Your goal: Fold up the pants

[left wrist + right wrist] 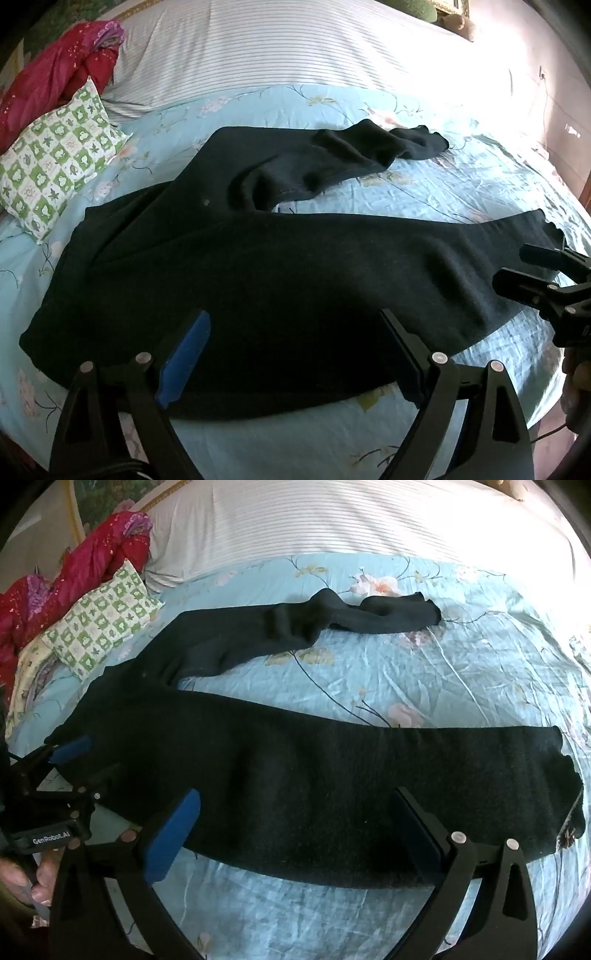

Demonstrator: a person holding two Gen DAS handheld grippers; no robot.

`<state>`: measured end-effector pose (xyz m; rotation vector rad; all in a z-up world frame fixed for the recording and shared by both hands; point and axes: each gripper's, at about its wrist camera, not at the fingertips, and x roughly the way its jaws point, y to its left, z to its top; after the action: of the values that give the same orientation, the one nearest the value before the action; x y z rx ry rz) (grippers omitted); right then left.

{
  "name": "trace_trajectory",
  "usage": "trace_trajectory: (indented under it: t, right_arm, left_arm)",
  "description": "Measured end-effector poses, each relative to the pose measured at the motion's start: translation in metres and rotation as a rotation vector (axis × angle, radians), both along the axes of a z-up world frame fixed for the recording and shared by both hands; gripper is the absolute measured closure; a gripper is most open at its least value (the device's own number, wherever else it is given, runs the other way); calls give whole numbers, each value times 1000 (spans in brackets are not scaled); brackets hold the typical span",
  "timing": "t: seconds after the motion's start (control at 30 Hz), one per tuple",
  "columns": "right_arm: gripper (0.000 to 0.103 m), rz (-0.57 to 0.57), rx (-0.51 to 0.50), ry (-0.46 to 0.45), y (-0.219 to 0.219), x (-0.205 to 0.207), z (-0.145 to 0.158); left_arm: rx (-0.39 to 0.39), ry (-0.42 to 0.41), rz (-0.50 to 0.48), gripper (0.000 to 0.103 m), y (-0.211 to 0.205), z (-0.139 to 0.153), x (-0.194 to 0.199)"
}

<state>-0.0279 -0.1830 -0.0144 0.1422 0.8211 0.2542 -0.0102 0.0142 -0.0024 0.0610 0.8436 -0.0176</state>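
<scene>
Dark pants [258,266] lie spread on the light-blue floral bedsheet [461,177]. The waist is at the left and the two legs run right. The far leg [332,616] is rumpled; the near leg [369,775] lies flat. My left gripper [295,332] is open above the near edge of the waist and thigh area, holding nothing. My right gripper [299,812] is open above the near leg, holding nothing. The right gripper also shows in the left wrist view [532,273] by the near leg's cuff. The left gripper shows in the right wrist view [74,757] at the waist.
A green-and-white checkered pillow [55,158] lies left of the pants. A red quilt [55,81] is bunched at the far left. A striped white blanket [277,48] covers the far half of the bed. The bed's near edge [295,443] is just below the grippers.
</scene>
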Motion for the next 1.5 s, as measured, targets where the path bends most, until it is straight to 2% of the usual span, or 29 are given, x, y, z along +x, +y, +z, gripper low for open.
trace_trajectory:
  t: [1.13, 1.4, 1.5]
  right_arm:
    - [1, 3, 7, -18, 2, -4, 6]
    - [1, 6, 44, 21, 0, -4, 9]
    - [1, 5, 18, 1, 1, -5, 9]
  left_arm:
    - [-4, -5, -21, 12, -5, 5, 1]
    - [-5, -3, -32, 12, -7, 7, 2]
    - [-9, -2, -34, 12, -6, 7, 1]
